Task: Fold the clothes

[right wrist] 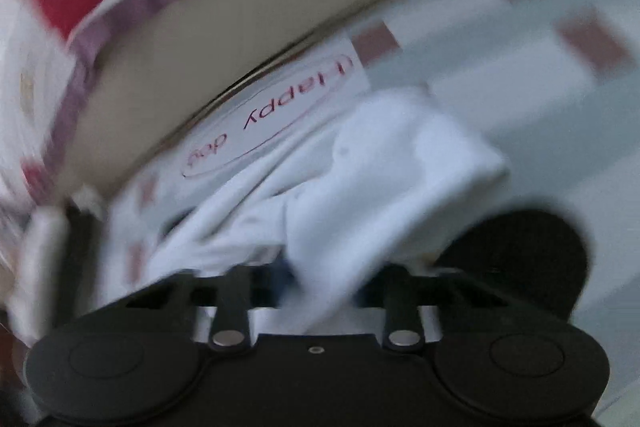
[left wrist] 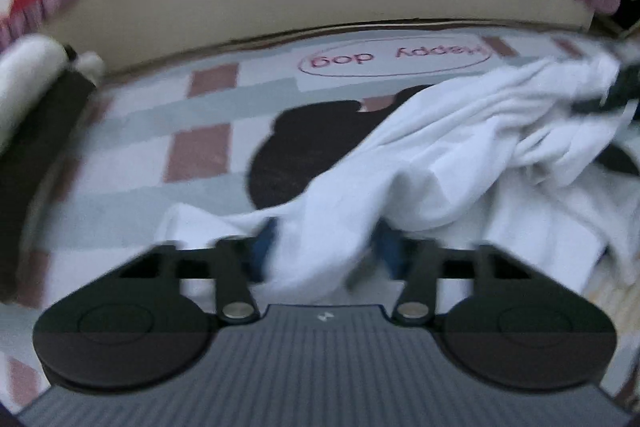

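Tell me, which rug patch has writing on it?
The white patch near the sofa base, ringed by a red oval reading "Happy dog"; the brownish-pink squares are plain.

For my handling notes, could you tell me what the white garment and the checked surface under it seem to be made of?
The white garment looks like thin, soft matte cloth, perhaps cotton knit: it drapes in loose wrinkles between the left gripper and right gripper. The checked surface looks like a flat printed mat or sheet with a dull finish, lettering printed on it; motion blur leaves its weave open.
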Available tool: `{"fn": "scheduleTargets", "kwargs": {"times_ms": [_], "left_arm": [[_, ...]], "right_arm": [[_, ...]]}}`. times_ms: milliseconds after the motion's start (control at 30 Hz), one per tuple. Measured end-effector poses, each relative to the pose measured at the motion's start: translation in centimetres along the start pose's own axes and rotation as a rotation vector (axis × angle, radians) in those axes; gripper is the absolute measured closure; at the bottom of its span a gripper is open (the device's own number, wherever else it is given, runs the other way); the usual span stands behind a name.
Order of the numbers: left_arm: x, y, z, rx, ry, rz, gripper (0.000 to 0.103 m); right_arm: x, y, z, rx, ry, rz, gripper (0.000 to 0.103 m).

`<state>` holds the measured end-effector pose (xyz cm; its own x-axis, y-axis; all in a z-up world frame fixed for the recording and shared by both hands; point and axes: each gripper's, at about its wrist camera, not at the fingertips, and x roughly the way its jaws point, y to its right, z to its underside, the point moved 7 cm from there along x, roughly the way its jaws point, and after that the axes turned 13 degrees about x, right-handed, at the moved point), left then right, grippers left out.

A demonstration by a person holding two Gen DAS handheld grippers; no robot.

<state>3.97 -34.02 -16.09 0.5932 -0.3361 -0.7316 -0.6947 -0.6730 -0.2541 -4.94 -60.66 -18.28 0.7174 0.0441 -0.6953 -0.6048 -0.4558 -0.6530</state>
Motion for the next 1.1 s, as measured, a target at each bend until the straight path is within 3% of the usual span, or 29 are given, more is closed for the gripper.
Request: {"fn": "scheduleTargets", "kwargs": {"times_ms": [133, 200, 267, 367, 433, 567, 633, 767, 833, 867, 900, 933, 1033, 1100], "left_arm": [[-2.0, -2.0, -1.0, -0.035, 0.071, -0.078, 0.082], [-3.3, -4.1, -1.7, -0.080, 0.121, -0.169, 0.082], [-4.8, -7.1, -2.1, -0.154, 0.175, -0.227, 0.088], [-6.5, -11.0, -1.1, -0.239, 0.193, -0.284, 0.090], [-7.2, -12.4, -0.1, -0.249, 0.189, -0.322, 0.090], [-7.9, -14.2, 1.5, -0.360, 0.173, -0.267, 0.092], [-8.1, -15.4, 1.8, -0.398, 0.176, -0.292, 0.092], [-9.5, -18.1, 2.2, -0.434, 0.190, -0.456, 0.092], [-9.3, -19.3, 2.8, -0.438, 0.140, -0.589, 0.092], [-8.4, -19.9, 3.4, -0.446, 0.089, -0.601, 0.092], [-7.4, -20.3, 4.2, -0.478, 0.049, -0.569, 0.092], [-6.5, -20.6, 5.0, -0.509, 0.009, -0.536, 0.092], [-4.6, -21.8, 7.5, -0.616, -0.089, -0.448, 0.092], [-4.1, -22.3, 8.7, -0.676, -0.124, -0.409, 0.092]], "right_arm": [[-1.7, -2.2, 0.5, -0.193, 0.070, 0.052, 0.079], [-2.6, -3.4, 0.8, -0.290, 0.105, 0.078, 0.081], [-3.5, -4.5, 1.0, -0.386, 0.140, 0.104, 0.082], [-4.8, -6.4, 1.4, -0.531, 0.192, 0.144, 0.082], [-4.5, -10.1, 1.2, -0.611, 0.223, 0.100, 0.083], [-3.8, -17.8, 0.9, -0.766, 0.285, 0.003, 0.084], [-3.5, -21.6, 0.8, -0.844, 0.316, -0.047, 0.084], [-2.9, -29.4, 0.8, -0.998, 0.377, -0.148, 0.085], [-2.6, -33.2, 0.8, -1.074, 0.407, -0.200, 0.083], [-2.5, -35.1, 0.8, -1.113, 0.422, -0.226, 0.081], [-1.6, -36.7, 1.1, -1.073, 0.371, -0.314, 0.071], [-0.4, -37.5, 1.4, -1.025, 0.295, -0.344, 0.055], [3.5, -37.7, 2.3, -0.888, 0.089, -0.258, 0.052], [4.0, -36.0, 3.2, -0.827, 0.007, -0.265, 0.051]]}}
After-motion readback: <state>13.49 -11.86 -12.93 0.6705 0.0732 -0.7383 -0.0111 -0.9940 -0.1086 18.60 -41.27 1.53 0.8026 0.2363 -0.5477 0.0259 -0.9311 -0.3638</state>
